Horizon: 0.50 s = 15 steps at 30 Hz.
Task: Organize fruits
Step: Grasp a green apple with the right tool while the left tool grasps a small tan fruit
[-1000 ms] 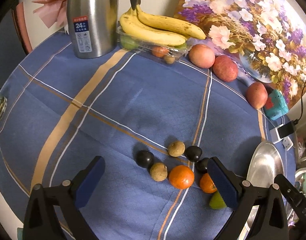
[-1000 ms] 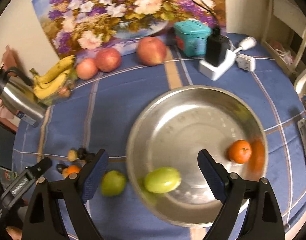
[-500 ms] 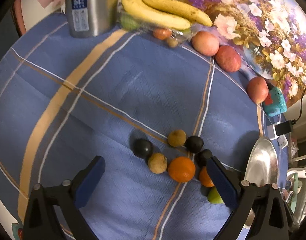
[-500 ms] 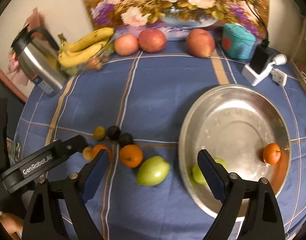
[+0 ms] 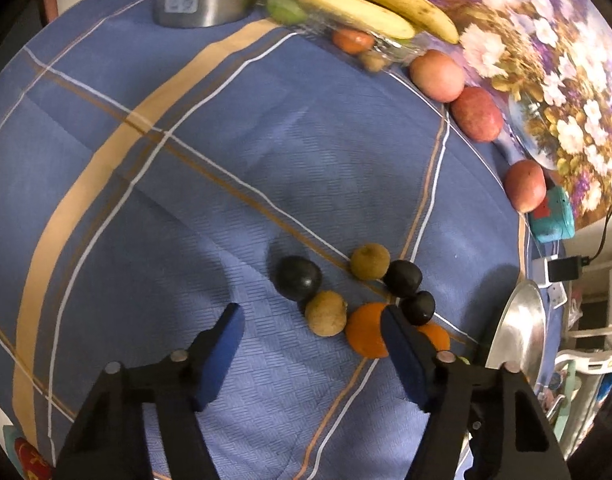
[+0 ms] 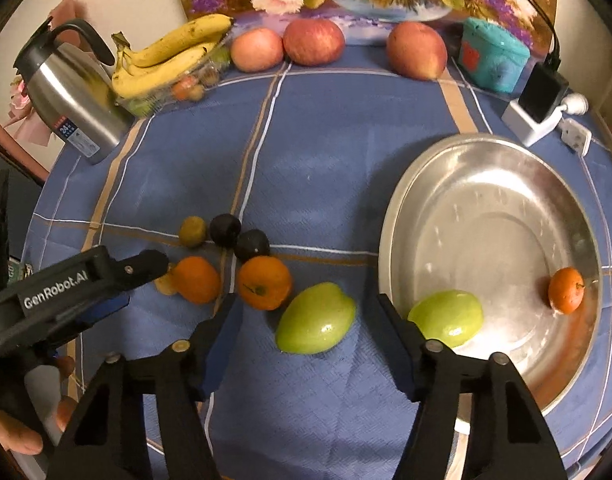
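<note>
In the left wrist view, a cluster of small fruits lies on the blue cloth: a dark plum (image 5: 297, 278), a brown fruit (image 5: 326, 313) and an orange (image 5: 364, 330), with more behind them. My left gripper (image 5: 310, 320) hovers over them with its jaws closing; the brown fruit sits between the tips, untouched. In the right wrist view, a green mango (image 6: 316, 318) lies on the cloth between the closing jaws of my right gripper (image 6: 306, 310), and neither pad touches it. The steel bowl (image 6: 392, 240) to its right holds another green fruit (image 6: 446, 318) and a small orange (image 6: 566, 290).
Along the back stand a steel thermos (image 6: 69, 96), bananas (image 6: 173, 56) on a clear tray, three apples (image 6: 314, 42), a teal box (image 6: 494, 60) and a charger (image 6: 540, 100). A flower painting leans behind them. The left gripper's finger (image 6: 137, 264) reaches in beside the oranges.
Both grippers' jaws have narrowed. The left one sank closer to the fruit cluster. The right one swung left from over the bowl to the green mango on the cloth.
</note>
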Each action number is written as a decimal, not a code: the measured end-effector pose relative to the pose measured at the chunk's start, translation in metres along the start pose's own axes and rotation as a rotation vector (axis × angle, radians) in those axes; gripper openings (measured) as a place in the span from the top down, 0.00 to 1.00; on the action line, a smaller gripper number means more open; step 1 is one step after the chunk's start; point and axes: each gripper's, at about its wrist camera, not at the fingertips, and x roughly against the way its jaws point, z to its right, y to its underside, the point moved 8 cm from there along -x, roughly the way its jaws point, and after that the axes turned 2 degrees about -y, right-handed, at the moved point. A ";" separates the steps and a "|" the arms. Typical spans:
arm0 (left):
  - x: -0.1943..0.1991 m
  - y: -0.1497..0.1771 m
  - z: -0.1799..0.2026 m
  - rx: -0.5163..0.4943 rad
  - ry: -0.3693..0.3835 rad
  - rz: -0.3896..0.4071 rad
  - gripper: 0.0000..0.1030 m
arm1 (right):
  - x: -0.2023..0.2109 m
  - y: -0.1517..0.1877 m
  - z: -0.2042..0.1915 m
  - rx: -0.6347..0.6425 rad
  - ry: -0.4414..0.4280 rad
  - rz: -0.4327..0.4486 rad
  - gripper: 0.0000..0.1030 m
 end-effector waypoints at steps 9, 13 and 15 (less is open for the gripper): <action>-0.006 0.003 -0.007 0.040 0.029 -0.047 0.50 | -0.009 0.006 0.002 -0.007 0.012 -0.045 0.40; -0.009 0.002 -0.008 0.060 0.045 -0.058 0.57 | -0.012 0.008 0.003 -0.009 0.012 -0.058 0.41; -0.010 0.003 -0.006 0.066 0.055 -0.063 0.60 | -0.014 0.010 0.004 -0.009 0.016 -0.066 0.43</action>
